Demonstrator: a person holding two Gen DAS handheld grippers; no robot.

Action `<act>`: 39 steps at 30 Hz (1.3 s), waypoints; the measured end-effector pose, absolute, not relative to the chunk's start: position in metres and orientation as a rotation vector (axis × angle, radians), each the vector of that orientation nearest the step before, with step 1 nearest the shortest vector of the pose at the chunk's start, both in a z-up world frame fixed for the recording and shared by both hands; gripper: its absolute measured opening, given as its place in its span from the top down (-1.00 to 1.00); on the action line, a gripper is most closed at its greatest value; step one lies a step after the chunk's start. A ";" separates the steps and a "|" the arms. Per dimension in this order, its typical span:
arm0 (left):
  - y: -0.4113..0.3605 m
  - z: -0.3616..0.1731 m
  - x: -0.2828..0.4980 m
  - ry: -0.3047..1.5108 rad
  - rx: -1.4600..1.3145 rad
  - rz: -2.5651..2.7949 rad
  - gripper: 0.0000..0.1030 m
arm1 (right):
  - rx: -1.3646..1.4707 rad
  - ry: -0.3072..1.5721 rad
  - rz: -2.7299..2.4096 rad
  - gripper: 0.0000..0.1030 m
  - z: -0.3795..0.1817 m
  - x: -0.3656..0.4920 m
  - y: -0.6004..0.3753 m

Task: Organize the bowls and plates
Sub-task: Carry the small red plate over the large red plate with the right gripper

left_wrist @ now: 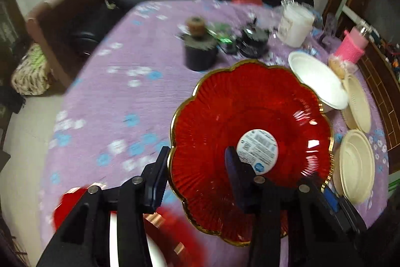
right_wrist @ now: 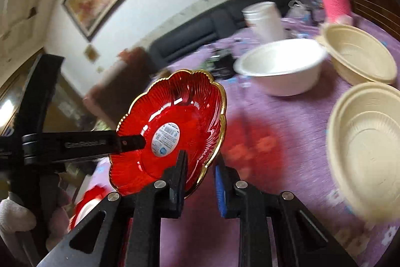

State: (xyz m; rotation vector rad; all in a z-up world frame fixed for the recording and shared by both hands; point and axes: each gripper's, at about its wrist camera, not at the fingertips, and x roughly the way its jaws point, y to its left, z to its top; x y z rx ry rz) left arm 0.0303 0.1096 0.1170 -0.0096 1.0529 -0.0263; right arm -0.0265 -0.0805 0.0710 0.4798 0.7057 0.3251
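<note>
A red glass plate with a gold scalloped rim and a white round sticker is held tilted above the purple tablecloth. My left gripper straddles its left edge, one finger inside the plate and one finger outside. In the right wrist view the same plate stands on edge; my right gripper has its jaws on either side of the plate's lower rim. The left gripper's finger reaches in from the left. More red plates lie blurred below.
A white bowl and two cream bowls sit on the right of the table. A white cup, a pink bottle and dark pots stand further back. A dark sofa lies behind.
</note>
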 end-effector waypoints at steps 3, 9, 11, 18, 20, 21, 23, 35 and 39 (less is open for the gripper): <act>0.141 0.136 -0.002 1.018 -0.058 -0.011 0.16 | 0.448 0.685 0.430 0.55 0.088 -0.046 -0.060; 0.218 0.147 -0.077 0.978 -0.191 0.065 0.13 | 0.311 0.681 0.591 0.55 0.105 -0.087 0.012; 0.235 0.141 -0.088 0.984 -0.222 0.077 0.13 | 0.271 0.700 0.618 0.55 0.105 -0.098 0.034; 0.277 0.101 -0.113 1.030 -0.316 0.095 0.13 | 0.166 0.798 0.620 0.55 0.092 -0.111 0.077; 0.281 0.092 -0.115 1.043 -0.327 0.097 0.13 | 0.153 0.832 0.611 0.55 0.084 -0.108 0.081; 0.283 0.086 -0.115 1.054 -0.338 0.096 0.13 | 0.148 0.850 0.602 0.55 0.081 -0.107 0.084; 0.283 0.079 -0.113 1.066 -0.345 0.091 0.13 | 0.142 0.866 0.583 0.55 0.076 -0.105 0.086; 0.286 0.079 -0.117 0.997 -0.349 0.084 -0.34 | 0.025 0.828 0.536 -0.04 0.074 -0.117 0.104; 0.291 0.081 -0.124 0.967 -0.398 0.089 -0.34 | 0.007 0.798 0.524 -0.12 0.078 -0.122 0.101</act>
